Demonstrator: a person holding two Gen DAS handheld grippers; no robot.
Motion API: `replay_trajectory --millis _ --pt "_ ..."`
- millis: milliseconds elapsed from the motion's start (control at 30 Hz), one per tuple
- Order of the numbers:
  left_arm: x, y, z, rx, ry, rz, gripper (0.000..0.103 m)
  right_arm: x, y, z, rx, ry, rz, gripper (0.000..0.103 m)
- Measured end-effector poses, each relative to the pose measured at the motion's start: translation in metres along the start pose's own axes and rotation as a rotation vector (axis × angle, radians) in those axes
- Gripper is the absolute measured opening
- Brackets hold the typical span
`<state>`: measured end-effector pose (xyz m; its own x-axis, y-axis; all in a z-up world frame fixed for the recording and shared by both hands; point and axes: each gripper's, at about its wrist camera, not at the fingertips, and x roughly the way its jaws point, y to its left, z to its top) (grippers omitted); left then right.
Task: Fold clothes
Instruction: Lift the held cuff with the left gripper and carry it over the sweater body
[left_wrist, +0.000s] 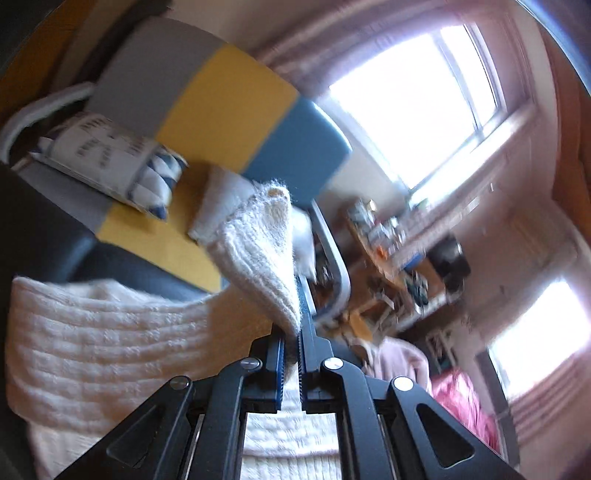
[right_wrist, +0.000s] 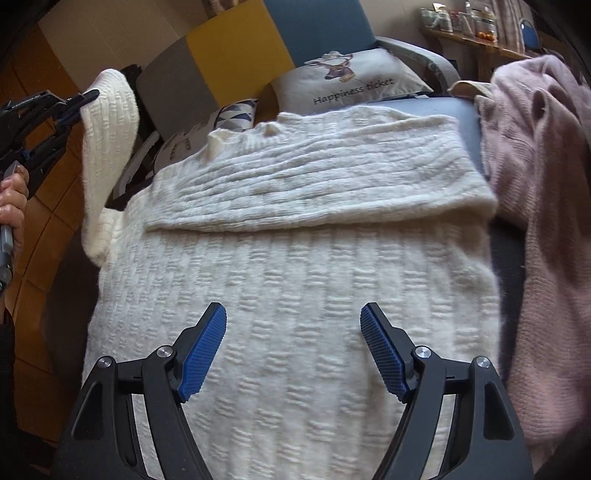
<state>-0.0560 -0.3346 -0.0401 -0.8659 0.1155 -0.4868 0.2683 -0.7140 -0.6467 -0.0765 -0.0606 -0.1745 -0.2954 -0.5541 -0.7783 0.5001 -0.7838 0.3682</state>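
Left gripper (right_wrist: 90, 98) pinches the ribbed cream knit sweater's (right_wrist: 295, 295) sleeve (right_wrist: 107, 147).

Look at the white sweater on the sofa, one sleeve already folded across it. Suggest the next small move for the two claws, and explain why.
Probably the left claw should carry the sleeve it is shut on across the white sweater and lay it over the sleeve already folded there. The lifted sleeve hangs off the sweater's side, unfolded. The right claw is open above the body, holding nothing.

Sweater (right_wrist: 295, 258) on sofa (right_wrist: 458, 107), cushion (right_wrist: 351, 85) behind, cardigan (right_wrist: 535, 184) right
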Motion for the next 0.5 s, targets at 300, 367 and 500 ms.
replay_trajectory --millis 300,367,500 --pt "0.085 -0.036 -0.075 0.143 0.217 0.053 0.004 -0.009 -0.025 0.008 0.040 -0.026 -0.017 0.078" --pt "0.106 -0.036 -0.089 0.152 0.276 0.040 0.006 -0.012 -0.027 0.011 0.048 -0.036 -0.012 0.078" --pt "0.126 -0.023 -0.105 0.082 0.347 0.047 0.017 -0.017 -0.030 0.020 0.067 -0.035 0.013 0.078"
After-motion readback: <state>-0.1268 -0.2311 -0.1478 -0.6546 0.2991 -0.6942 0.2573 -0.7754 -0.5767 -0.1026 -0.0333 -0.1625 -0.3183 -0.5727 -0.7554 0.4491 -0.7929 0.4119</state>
